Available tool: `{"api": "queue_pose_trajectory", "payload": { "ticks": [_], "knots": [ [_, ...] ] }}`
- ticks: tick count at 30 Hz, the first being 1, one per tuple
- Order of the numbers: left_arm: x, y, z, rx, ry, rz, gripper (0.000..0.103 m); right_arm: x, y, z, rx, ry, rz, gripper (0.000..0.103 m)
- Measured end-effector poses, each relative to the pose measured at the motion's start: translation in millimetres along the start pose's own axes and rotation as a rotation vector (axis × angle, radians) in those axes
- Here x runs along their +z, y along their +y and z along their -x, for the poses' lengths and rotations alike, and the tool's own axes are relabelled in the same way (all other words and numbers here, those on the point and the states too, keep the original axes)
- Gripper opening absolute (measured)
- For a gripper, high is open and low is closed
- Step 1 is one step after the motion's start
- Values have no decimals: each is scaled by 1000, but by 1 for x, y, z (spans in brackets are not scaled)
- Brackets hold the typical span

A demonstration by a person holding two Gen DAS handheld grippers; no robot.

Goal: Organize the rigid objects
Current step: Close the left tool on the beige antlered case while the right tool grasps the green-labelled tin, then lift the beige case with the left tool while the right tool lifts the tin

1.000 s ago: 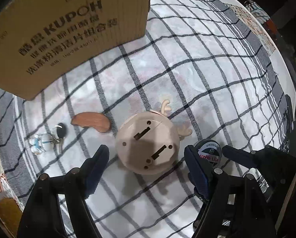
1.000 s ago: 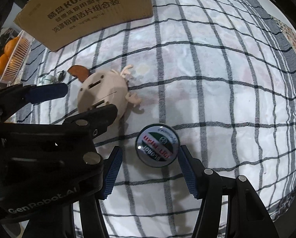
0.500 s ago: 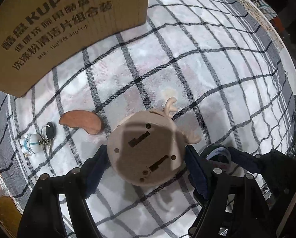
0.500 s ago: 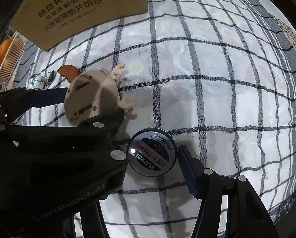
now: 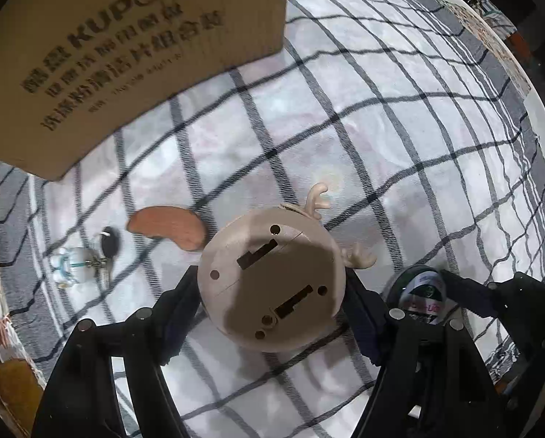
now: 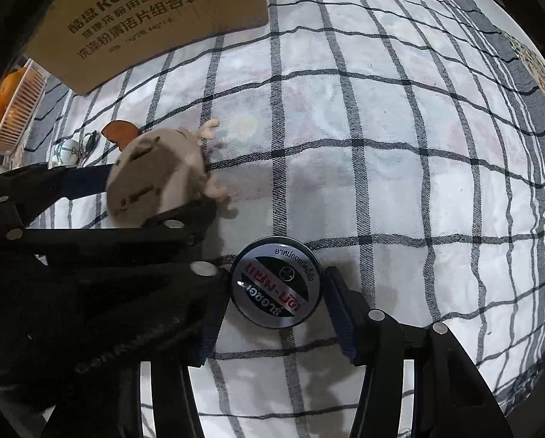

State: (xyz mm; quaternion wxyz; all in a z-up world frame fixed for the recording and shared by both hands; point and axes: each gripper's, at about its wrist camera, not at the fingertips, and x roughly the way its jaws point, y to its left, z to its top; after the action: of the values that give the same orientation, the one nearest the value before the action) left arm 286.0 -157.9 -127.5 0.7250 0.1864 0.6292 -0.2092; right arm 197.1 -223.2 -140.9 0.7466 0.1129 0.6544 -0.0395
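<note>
Left gripper [image 5: 272,292] closing on deer toy [image 5: 272,281], right gripper [image 6: 276,304] closing around tin [image 6: 276,286]; round sides may slip.

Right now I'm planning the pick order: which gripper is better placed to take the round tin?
Right. The right gripper straddles the round tin, jaws closing; the left gripper is closing around the deer toy.

"KUPOH" on cardboard box [image 5: 126,54]
</note>
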Motion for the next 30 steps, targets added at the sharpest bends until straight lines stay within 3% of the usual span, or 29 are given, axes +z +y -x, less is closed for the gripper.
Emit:
{"api": "queue_pose_trajectory", "payload": {
  "ticks": [12,30],
  "knots": [
    [-24,21,34,79,-90,31,74,-5,-16,11,9,-38,-19,53],
    [-49,58,62,81,-175,187,74,12,2,52,6,-167,8,53]
  ]
}}
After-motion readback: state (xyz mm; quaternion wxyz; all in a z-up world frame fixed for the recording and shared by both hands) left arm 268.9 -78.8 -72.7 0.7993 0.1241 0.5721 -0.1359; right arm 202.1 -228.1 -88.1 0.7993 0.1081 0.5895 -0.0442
